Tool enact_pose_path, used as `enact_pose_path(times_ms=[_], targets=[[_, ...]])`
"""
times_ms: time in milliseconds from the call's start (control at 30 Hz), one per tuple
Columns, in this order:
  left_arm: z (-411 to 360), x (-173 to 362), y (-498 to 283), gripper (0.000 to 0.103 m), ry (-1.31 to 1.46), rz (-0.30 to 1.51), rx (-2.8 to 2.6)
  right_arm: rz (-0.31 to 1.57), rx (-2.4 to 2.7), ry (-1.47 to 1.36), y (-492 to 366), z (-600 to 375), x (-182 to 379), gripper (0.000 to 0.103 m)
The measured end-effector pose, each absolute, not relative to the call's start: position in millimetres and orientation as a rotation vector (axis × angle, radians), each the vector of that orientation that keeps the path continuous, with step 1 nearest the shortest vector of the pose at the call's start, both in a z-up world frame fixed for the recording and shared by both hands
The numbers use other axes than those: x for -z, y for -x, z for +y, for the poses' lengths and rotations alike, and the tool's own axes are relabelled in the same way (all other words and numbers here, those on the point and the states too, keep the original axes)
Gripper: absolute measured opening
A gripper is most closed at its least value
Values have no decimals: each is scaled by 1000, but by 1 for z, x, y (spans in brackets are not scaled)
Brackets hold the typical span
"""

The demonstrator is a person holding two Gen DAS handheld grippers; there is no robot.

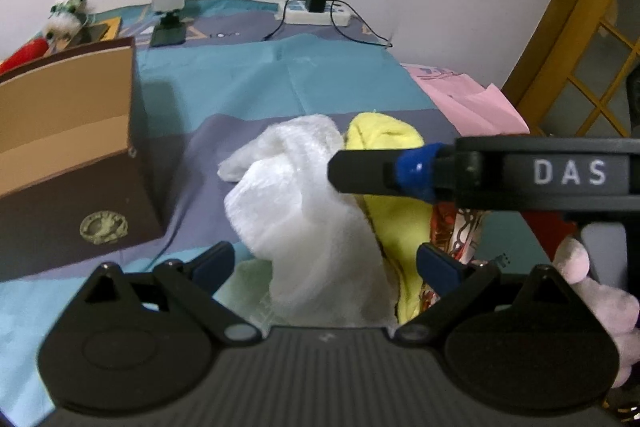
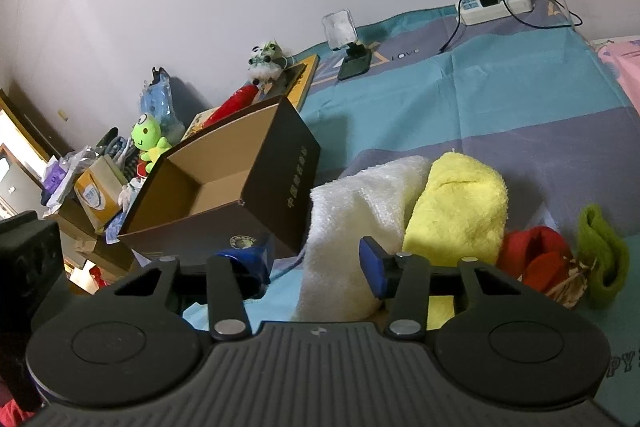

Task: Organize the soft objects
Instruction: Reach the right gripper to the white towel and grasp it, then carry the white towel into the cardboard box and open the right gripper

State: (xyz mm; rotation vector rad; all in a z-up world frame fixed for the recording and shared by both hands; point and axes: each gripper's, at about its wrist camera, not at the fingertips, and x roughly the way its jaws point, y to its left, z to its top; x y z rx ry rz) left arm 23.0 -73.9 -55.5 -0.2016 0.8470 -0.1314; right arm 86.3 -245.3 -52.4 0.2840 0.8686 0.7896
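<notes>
On the bed, a sheet (image 2: 500,115) in teal and grey-purple blocks covers the whole surface, with a pink cloth (image 1: 472,99) at its far right edge. An open brown cardboard box (image 2: 224,183) stands on the left side of the sheet, its inside bare as far as it shows. Just right of the box lies a heap of soft things: a white fluffy towel (image 1: 304,195) draped over a yellow towel (image 2: 460,211), the two touching, then a red soft item (image 2: 536,255) and a green knitted piece (image 2: 600,247) further right. The left hand-held gripper (image 1: 324,263) holds its jaws wide, the white towel running between them, with no pad clearly pressing on it. The right hand-held gripper (image 2: 312,263) stands half-wide at the white towel's near edge; whether its pads squeeze the cloth I cannot tell. By the wall sit a power strip (image 2: 496,5) with a black charger and a small mirror (image 2: 340,27).
</notes>
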Motion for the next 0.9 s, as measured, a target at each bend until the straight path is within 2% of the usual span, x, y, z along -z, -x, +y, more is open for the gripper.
enact_pose_path(times_ms=[133, 200, 267, 400, 467, 533, 633, 900], targets=[[-76, 57, -28, 96, 189, 845, 140, 884, -792, -281, -91, -244, 56, 26], [-76, 58, -30, 91, 198, 844, 149, 899, -788, -287, -94, -243, 60, 25], [-77, 60, -34, 54, 211, 849, 166, 914, -788, -301, -96, -243, 63, 24], [-79, 68, -44, 43, 217, 893, 186, 953, -795, -341, -100, -244, 71, 19], [-79, 73, -47, 21, 226, 915, 177, 974, -806, -363, -103, -245, 75, 15], [-78, 76, -49, 16, 234, 925, 176, 983, -831, -381, -103, -245, 78, 7], [-77, 74, -45, 9, 234, 910, 168, 977, -874, -398, -100, -246, 76, 0], [-80, 36, -29, 7, 133, 780, 159, 835, -986, -430, -97, -240, 32, 0]])
